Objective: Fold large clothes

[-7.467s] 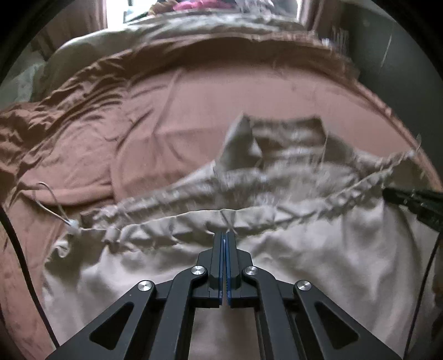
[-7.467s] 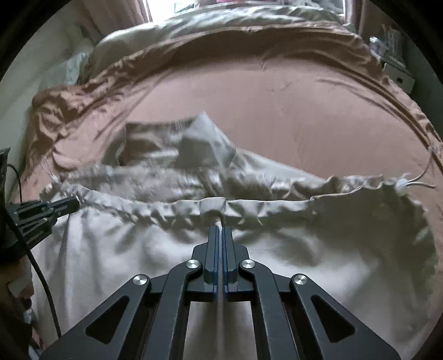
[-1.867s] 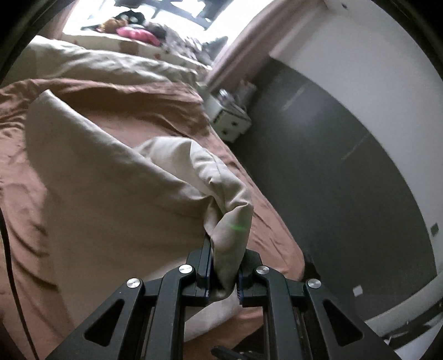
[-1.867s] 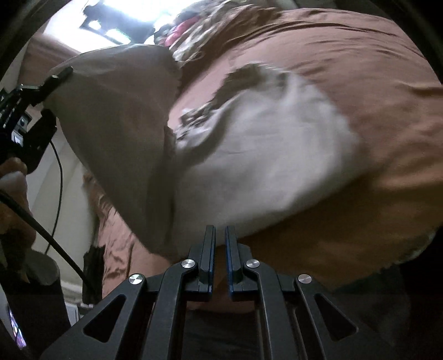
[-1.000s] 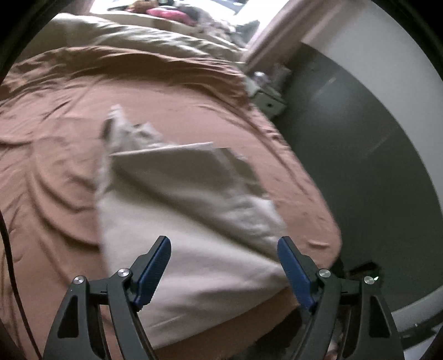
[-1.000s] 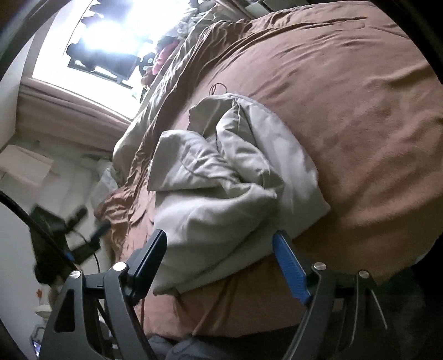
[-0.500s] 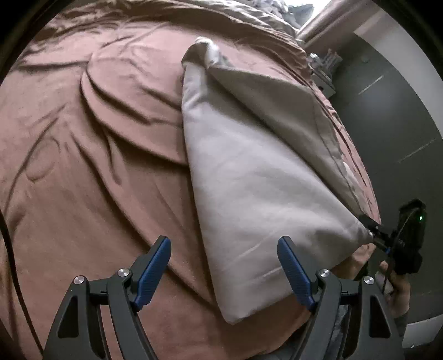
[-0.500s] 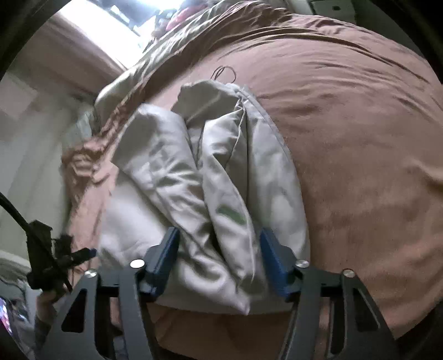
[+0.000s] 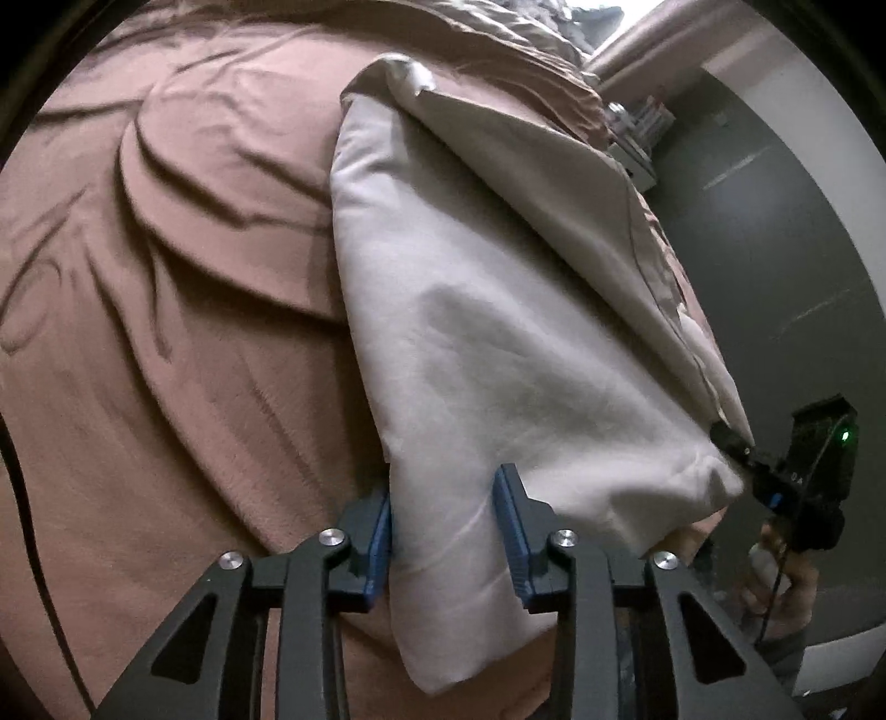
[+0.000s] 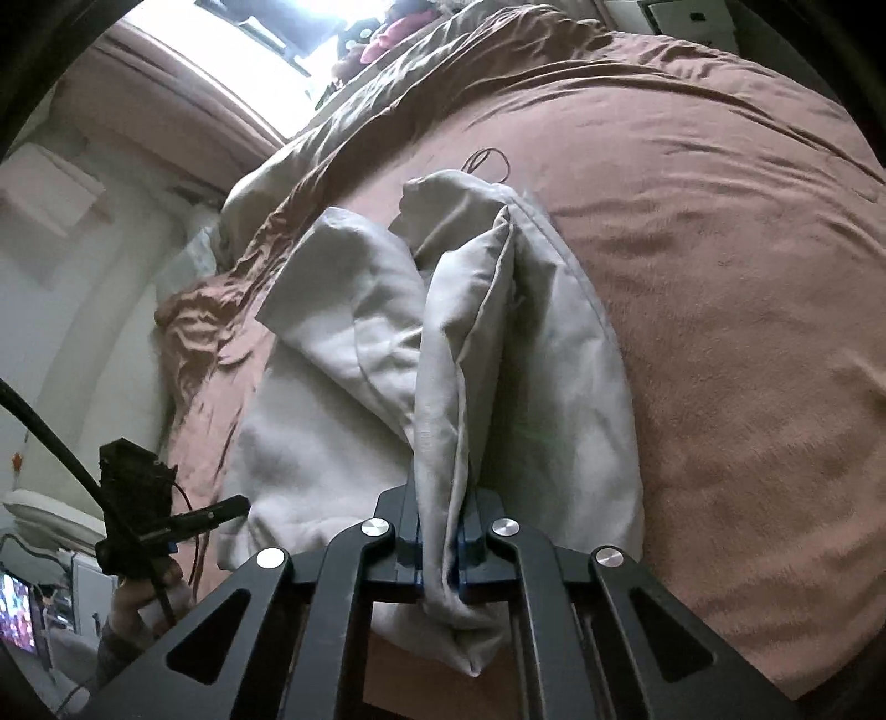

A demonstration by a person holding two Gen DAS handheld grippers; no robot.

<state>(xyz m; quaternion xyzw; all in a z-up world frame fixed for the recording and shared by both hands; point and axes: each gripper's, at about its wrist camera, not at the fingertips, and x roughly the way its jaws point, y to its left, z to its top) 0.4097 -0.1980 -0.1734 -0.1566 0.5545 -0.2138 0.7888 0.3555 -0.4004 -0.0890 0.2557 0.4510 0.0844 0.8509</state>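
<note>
Right tool clamped on garment

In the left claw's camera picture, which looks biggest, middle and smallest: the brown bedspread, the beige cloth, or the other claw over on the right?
1. Brown bedspread, filling most of the picture.
2. Beige cloth.
3. Right claw, smallest, though it is also farther from the camera.

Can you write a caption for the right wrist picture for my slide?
Right gripper pinches a bunched fold of the beige garment on the brown bedspread.

Rumpled brown bedspread, bright window, dark grey wall.
</note>
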